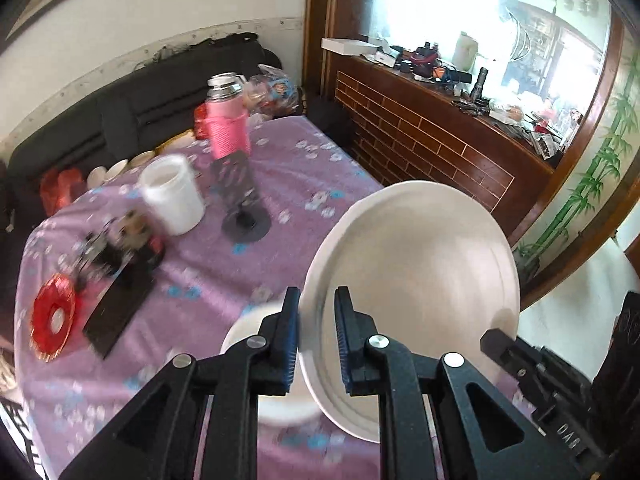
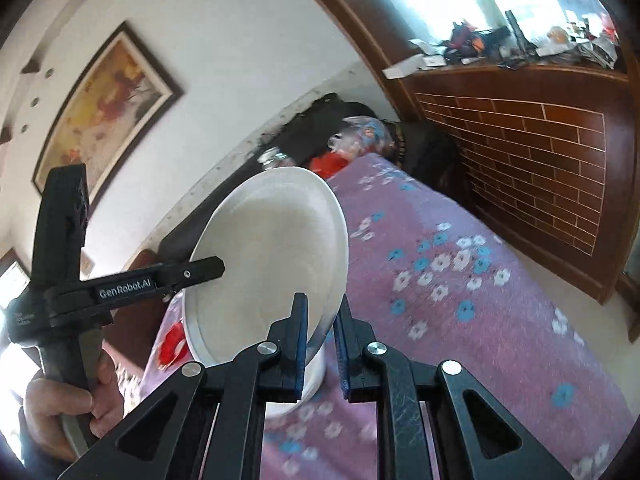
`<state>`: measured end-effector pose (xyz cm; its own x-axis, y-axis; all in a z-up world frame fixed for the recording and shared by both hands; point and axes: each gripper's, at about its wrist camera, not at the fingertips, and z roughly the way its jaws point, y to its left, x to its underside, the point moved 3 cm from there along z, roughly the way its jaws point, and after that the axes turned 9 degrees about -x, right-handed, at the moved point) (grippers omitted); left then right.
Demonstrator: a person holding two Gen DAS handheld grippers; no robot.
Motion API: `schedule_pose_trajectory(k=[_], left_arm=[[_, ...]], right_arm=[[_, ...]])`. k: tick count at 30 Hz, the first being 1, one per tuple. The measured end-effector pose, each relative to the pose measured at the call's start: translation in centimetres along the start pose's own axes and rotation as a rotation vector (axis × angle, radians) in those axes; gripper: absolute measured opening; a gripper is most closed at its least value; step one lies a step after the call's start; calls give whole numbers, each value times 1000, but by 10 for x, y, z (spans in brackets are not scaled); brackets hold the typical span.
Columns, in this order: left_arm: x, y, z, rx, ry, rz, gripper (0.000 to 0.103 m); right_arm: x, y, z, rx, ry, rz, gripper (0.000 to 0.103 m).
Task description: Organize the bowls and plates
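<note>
A white plate (image 1: 416, 284) is held tilted above the purple flowered table (image 1: 224, 264). My left gripper (image 1: 317, 344) is shut on its near rim. My right gripper (image 2: 322, 344) is shut on the opposite rim of the same plate (image 2: 272, 264). The right gripper also shows in the left wrist view (image 1: 520, 356), at the plate's right edge, and the left gripper shows in the right wrist view (image 2: 192, 272). A white bowl (image 1: 276, 396) sits on the table below the plate; it also shows in the right wrist view (image 2: 308, 380).
On the table stand a white jar (image 1: 172, 196), a pink thermos (image 1: 226, 120), a dark phone on a stand (image 1: 240, 196), a red disc (image 1: 54, 316) and a dark box (image 1: 120, 308). A black sofa (image 1: 132, 100) lies behind; a wooden brick-pattern cabinet (image 1: 432, 148) stands at right.
</note>
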<state>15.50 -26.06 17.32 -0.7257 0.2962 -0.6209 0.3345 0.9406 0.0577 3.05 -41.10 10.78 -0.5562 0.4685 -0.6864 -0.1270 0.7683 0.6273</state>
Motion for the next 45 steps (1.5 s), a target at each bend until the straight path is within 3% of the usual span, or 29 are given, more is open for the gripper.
schedule_pose_trajectory(k=[12, 21, 28, 36, 42, 45], left_arm=[[159, 107, -76, -52, 53, -124, 15], [249, 184, -139, -106, 15, -254, 19], [313, 230, -153, -132, 39, -381, 19], [356, 260, -135, -119, 105, -474, 19], [358, 262, -131, -127, 106, -467, 23], [358, 263, -133, -131, 100, -471, 29]], right_arm=[[107, 97, 0, -176, 202, -95, 14], [166, 177, 24, -314, 355, -188, 14], [222, 223, 47, -367, 479, -278, 14], [268, 231, 78, -348, 613, -304, 14], [273, 232, 78, -329, 634, -325, 17], [268, 235, 71, -335, 621, -337, 26]])
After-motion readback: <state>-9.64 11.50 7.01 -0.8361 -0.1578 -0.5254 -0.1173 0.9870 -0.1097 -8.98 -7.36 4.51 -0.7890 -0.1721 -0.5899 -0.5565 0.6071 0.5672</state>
